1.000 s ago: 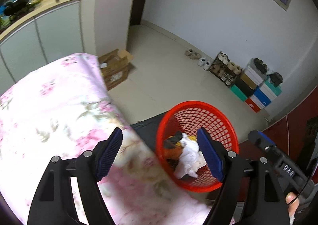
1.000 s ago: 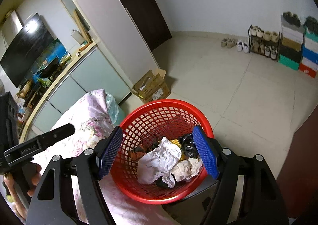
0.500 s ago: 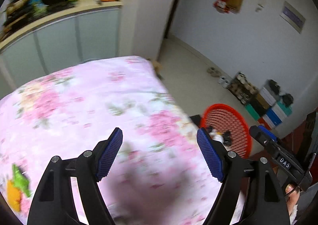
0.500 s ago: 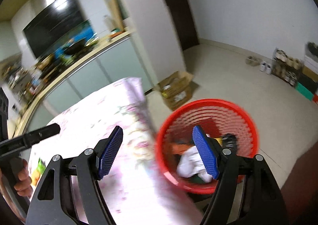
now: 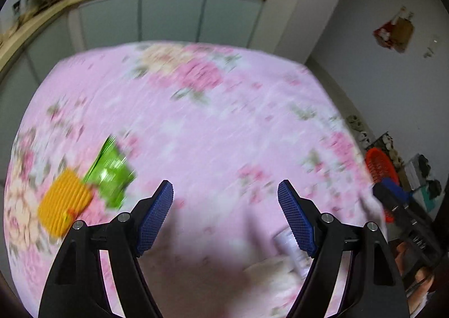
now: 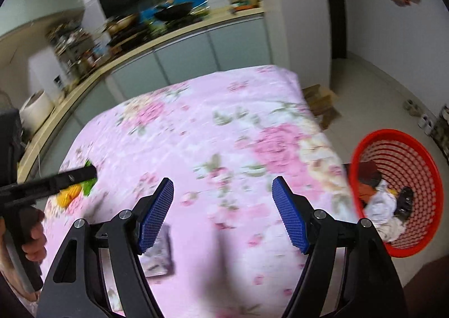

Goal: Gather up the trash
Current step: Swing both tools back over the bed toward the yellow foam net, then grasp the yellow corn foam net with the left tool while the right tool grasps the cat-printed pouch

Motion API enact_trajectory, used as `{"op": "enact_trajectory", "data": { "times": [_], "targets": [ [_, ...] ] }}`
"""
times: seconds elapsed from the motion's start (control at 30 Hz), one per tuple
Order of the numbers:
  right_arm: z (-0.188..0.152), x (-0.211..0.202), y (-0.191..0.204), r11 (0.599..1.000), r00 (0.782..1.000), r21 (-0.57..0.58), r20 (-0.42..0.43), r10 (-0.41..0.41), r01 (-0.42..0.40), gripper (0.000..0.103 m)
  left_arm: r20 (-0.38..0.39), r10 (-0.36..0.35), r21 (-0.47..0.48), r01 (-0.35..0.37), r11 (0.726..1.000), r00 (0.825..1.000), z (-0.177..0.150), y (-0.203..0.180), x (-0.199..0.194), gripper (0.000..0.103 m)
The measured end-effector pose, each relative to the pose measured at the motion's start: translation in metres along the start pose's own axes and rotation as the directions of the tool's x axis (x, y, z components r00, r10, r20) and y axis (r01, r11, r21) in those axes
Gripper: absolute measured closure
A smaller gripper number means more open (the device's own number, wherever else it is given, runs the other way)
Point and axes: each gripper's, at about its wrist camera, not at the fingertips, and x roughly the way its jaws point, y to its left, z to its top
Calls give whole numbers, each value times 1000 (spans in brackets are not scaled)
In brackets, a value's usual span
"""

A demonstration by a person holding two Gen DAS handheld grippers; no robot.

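Note:
My left gripper (image 5: pixel 224 217) is open and empty over the pink flowered table cloth (image 5: pixel 213 121). A green wrapper (image 5: pixel 110 172) and an orange ridged piece (image 5: pixel 63 201) lie to its left, a white tube-like wrapper (image 5: pixel 291 247) by its right finger. My right gripper (image 6: pixel 223 214) is open and empty over the same cloth (image 6: pixel 213 132). A grey printed wrapper (image 6: pixel 160 250) lies under its left finger. The red basket (image 6: pixel 409 160) with white tissue and dark trash stands on the floor at right; it also shows in the left wrist view (image 5: pixel 378 163).
A kitchen counter with grey cabinets (image 6: pixel 196 45) runs behind the table. A cardboard box (image 6: pixel 320 101) lies on the floor past the table corner. Shoes and a rack (image 5: pixel 381 143) stand by the far wall. The left gripper's body (image 6: pixel 42 186) reaches in at left.
Both grippers have swung left from the red basket to over the table. The basket has slid to the right edge of both views. Trash on the cloth has come into view.

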Motion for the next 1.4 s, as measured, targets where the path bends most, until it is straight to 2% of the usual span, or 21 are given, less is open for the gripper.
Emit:
{"op": "enact_trajectory", "data": {
  "times": [0.13, 0.2, 0.27, 0.37, 0.43, 0.57, 0.63, 0.77, 0.9, 1.03, 1.07, 1.13, 1.2, 1.27, 1.37, 1.4],
  "targets": [
    [-3, 6, 24, 999, 1000, -48, -13, 10, -11, 33, -5, 45, -46, -45, 998, 999, -15, 32, -1, 28],
    [-3, 8, 29, 998, 1000, -58, -17, 14, -15, 33, 9, 111, -48, -110, 993, 994, -20, 50, -5, 28],
    [-4, 10, 32, 998, 1000, -63, -23, 15, -17, 33, 21, 171, -46, -170, 984, 985, -21, 64, -9, 28],
    [-5, 14, 33, 998, 999, -59, -36, 14, -17, 33, 35, 278, -56, -276, 959, 960, -24, 92, -16, 28],
    [-6, 16, 33, 998, 999, -53, -40, 12, -14, 33, 38, 306, -59, -304, 951, 951, -25, 105, -19, 28],
    [-6, 17, 34, 999, 999, -50, -45, 14, -16, 33, 32, 321, -59, -319, 946, 946, -28, 123, -20, 26],
    [-6, 17, 34, 998, 999, -54, -44, 15, -17, 33, 25, 311, -43, -310, 950, 950, -28, 128, -17, 26],
    [-6, 15, 36, 998, 999, -62, -44, 15, -18, 33, -2, 318, 6, -318, 948, 948, -23, 131, 0, 25],
    [-7, 12, 30, 999, 999, -45, -42, 8, -10, 33, -28, 317, 15, -317, 948, 948, -20, 139, 14, 25],
    [-8, 11, 23, 1000, 999, -27, -46, 6, -7, 33, -14, 304, 8, -303, 953, 953, -17, 142, 17, 26],
    [-8, 11, 22, 1000, 999, -24, -45, 3, -4, 33, -6, 295, 2, -295, 956, 956, -16, 142, 16, 28],
    [-9, 10, 21, 1000, 999, -23, -47, 0, -1, 33, 4, 278, -8, -278, 960, 960, -13, 142, 14, 41],
    [-11, 11, 21, 1000, 999, -23, -48, -2, 0, 33, 13, 270, -13, -270, 963, 963, -10, 141, 14, 61],
    [-12, 11, 20, 1000, 999, -21, -51, -4, 2, 33, 10, 271, -7, -271, 963, 962, -9, 139, 16, 75],
    [-14, 14, 20, 1000, 998, -22, -57, -4, 3, 33, 12, 273, -10, -273, 962, 962, -9, 139, 16, 90],
    [-15, 14, 21, 1000, 998, -27, -58, -5, 3, 33, 17, 267, -16, -267, 964, 964, -10, 139, 15, 91]
  ]
}}
